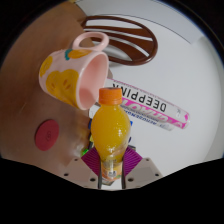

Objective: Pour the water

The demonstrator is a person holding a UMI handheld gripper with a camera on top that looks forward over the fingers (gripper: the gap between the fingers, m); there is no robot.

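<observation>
The bottle [111, 128], filled with orange liquid and topped by an orange cap, sits clenched in the gripper [111, 172], just short of the tilted pink-and-yellow mug [75, 68] on the white desk [190, 85]. With the cap seemingly on, nothing would pour; a loose grip could let the bottle slip.

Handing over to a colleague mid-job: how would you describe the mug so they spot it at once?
Start at the gripper, shut on the orange bottle on the white table. Just beyond the bottle's cap lies the mug, tipped on its side. It is yellow with pink patches, a pink inside and a pink handle, unlike the flat white tube beside it.
</observation>
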